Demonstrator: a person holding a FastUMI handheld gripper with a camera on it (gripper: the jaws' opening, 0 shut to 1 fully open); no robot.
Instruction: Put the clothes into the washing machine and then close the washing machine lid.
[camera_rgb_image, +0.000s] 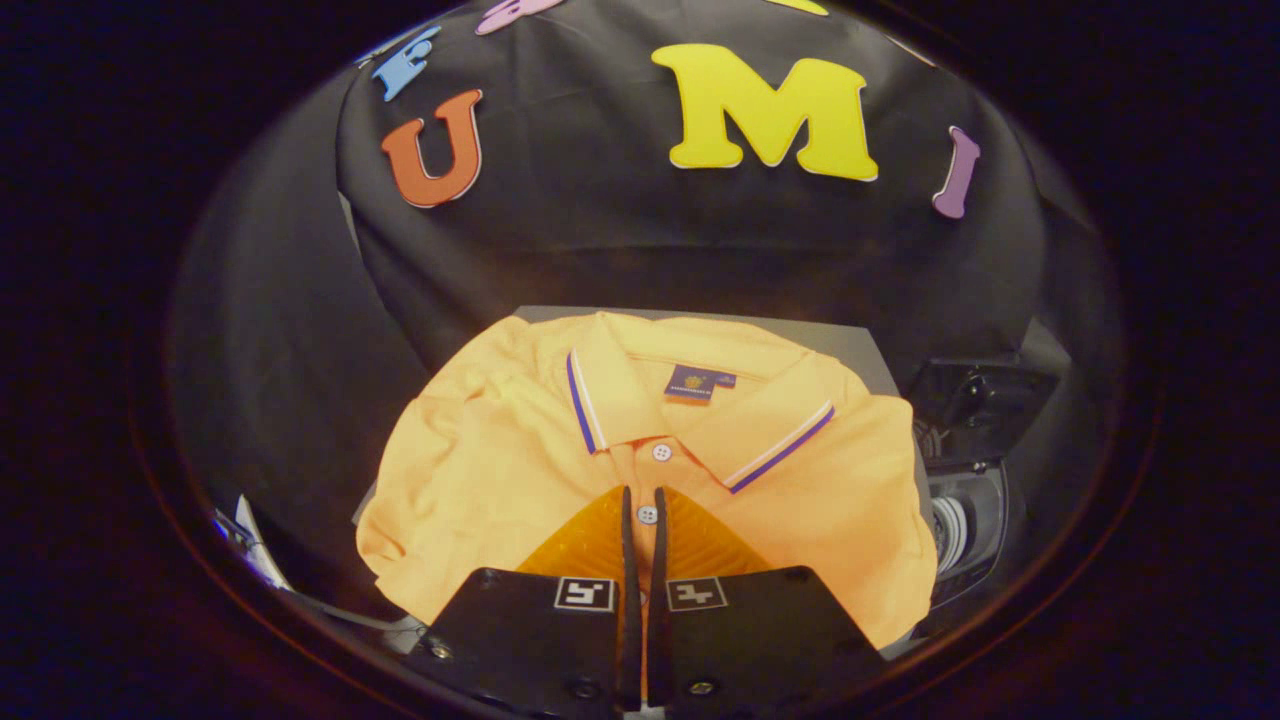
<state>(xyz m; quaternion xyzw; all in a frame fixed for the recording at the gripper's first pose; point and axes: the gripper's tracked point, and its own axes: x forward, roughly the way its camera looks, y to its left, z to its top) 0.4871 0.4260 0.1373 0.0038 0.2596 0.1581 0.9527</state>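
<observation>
With the gripper (641, 500) nearly pressed together over the folded shirt (500, 450), too little cloth may be caught.

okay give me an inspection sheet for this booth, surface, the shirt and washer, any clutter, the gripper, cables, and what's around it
Surface: grey tabletop, mostly covered by the shirt.
Job's things: orange polo shirt lies folded flat, collar away from the gripper, placket buttoned. Washing machine sits beside the shirt, partly visible; lid state cannot be told.
Clutter: small pale items beyond the shirt's other side, too small to identify.
Gripper: gripper is over the shirt's placket with its fingers nearly together, a narrow gap between them; whether they pinch the fabric cannot be told.
Cables: nothing seen.
Surroundings: black cloth booth wall behind the table.
</observation>
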